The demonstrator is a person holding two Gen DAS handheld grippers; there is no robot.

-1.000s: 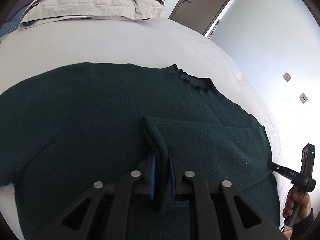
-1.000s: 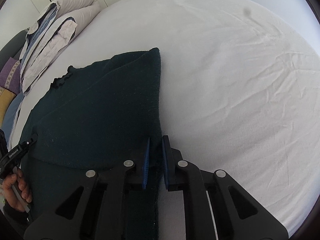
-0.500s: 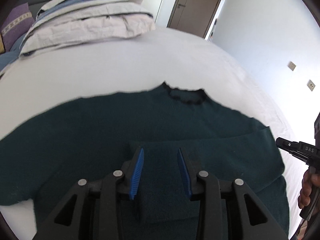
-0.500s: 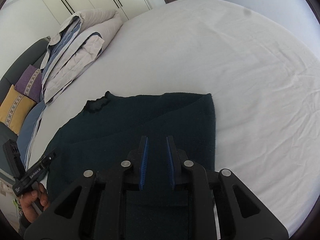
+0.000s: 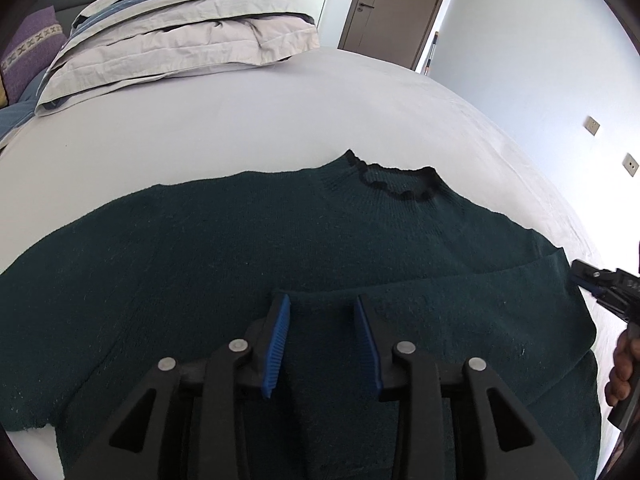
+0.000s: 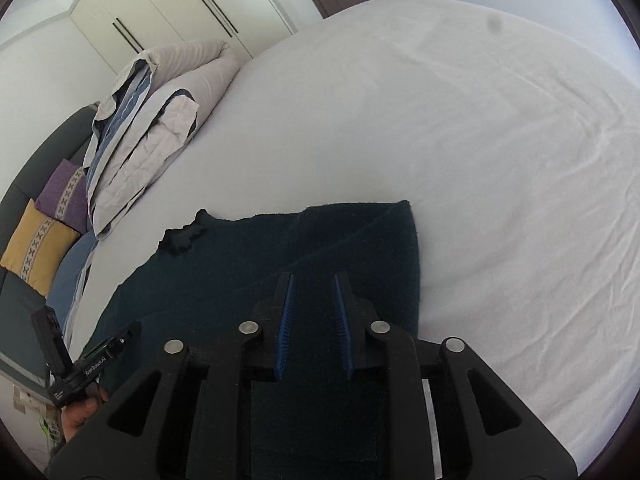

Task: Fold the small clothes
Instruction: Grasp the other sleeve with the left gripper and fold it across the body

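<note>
The left claw [image 5: 322, 340] hangs partly parted over the dark green sweater [image 5: 240, 248], its blue pads [image 5: 276, 340] clear of the folded-in sleeve lying between and under them. The right claw [image 6: 314, 324] is opening above the sweater's folded right edge, gripping nothing. The sweater lies flat on the white bed [image 6: 480, 140], collar [image 5: 396, 184] pointing toward the stacked bedding [image 5: 180, 40] beyond.

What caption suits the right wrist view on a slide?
Right gripper, fingers opening with nothing pinched, above a dark green sweater with one side folded in on a white bed.
</note>
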